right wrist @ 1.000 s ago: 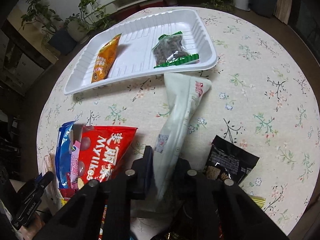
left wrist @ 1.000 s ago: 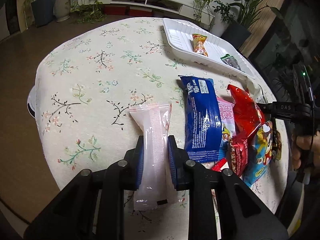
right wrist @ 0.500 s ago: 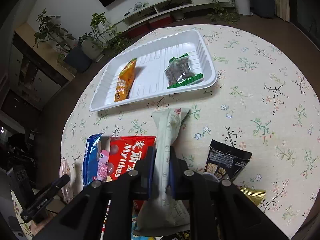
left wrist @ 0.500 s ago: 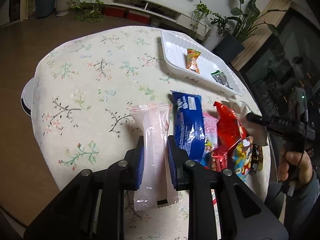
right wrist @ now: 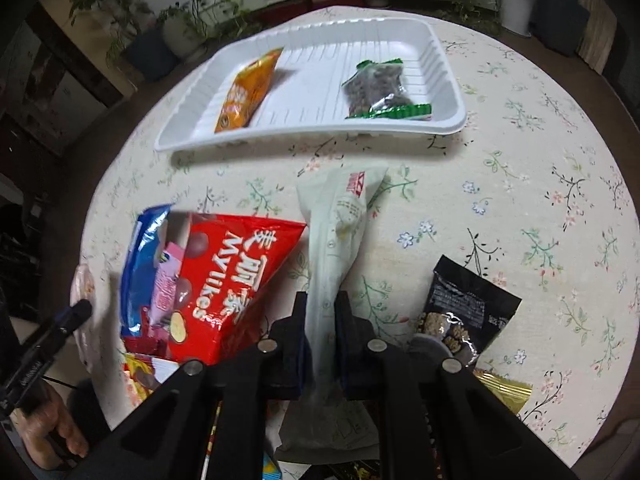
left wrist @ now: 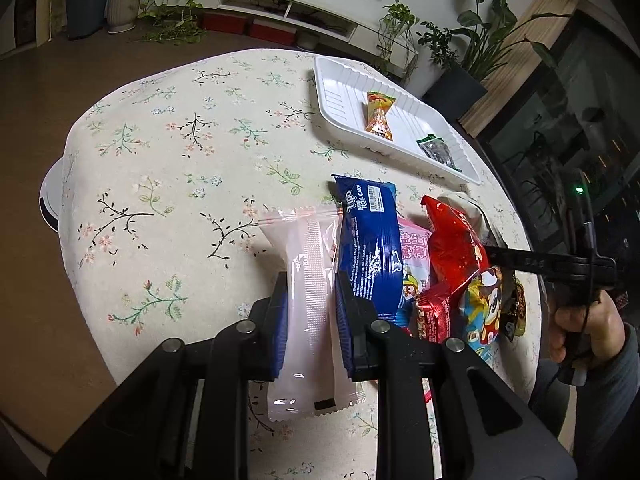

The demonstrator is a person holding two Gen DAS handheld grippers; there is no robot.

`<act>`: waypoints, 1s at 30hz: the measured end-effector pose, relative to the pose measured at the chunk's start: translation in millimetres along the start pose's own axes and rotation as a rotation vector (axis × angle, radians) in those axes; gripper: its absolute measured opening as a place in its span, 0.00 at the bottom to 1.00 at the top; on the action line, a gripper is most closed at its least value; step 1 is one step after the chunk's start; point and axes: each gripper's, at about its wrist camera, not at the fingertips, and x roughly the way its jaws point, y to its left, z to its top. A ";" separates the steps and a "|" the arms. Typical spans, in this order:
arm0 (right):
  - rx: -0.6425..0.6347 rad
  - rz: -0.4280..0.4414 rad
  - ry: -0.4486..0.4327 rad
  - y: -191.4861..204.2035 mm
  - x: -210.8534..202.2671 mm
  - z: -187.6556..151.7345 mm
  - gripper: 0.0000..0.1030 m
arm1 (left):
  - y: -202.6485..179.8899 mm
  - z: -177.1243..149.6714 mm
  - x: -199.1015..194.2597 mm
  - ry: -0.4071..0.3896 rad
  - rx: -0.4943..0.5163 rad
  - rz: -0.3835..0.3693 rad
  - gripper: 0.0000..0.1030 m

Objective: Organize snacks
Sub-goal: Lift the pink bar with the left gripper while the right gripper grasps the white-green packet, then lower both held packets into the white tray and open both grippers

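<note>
My left gripper is shut on a long clear-pink snack packet held above the flowered tablecloth. In the right wrist view my right gripper is shut on a pale green snack pouch that points toward the white tray. The tray holds an orange packet and a green-edged packet of dark bits. A pile of snacks lies between the grippers: a blue roll-cake bag, a red Mylikes bag and a pink packet.
A black snack bag lies right of my right gripper, with a gold wrapper below it. The person's hand holds the right gripper's handle. Potted plants and a low white shelf stand beyond the round table.
The right gripper has rolled and shifted with the pale green pouch, so the tray appears closer and larger in its view. The left gripper keeps its pink packet almost still.
</note>
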 end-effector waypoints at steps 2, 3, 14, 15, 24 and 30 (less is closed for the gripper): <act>-0.036 -0.043 -0.005 8.1 3.4 1.1 0.15 | 1.1 -0.7 -0.9 -0.001 -0.002 -0.001 0.19; -0.045 -0.054 -0.003 10.3 4.7 1.3 0.15 | 1.4 -1.1 -1.0 -0.001 -0.003 -0.003 0.19; 0.039 0.061 -0.081 -3.0 -4.9 -3.3 0.12 | 9.1 10.7 -12.8 -0.023 -0.033 -0.058 0.19; 0.056 0.084 -0.100 -6.4 -11.0 -2.7 0.12 | 9.5 14.5 -15.6 -0.030 -0.035 -0.064 0.19; 0.193 0.234 -0.308 -50.5 -82.7 23.1 0.12 | 2.8 75.3 -37.9 -0.096 -0.019 -0.130 0.19; 0.275 0.238 -0.428 -94.1 -109.3 57.3 0.12 | -5.8 149.9 -34.3 -0.135 0.001 -0.158 0.19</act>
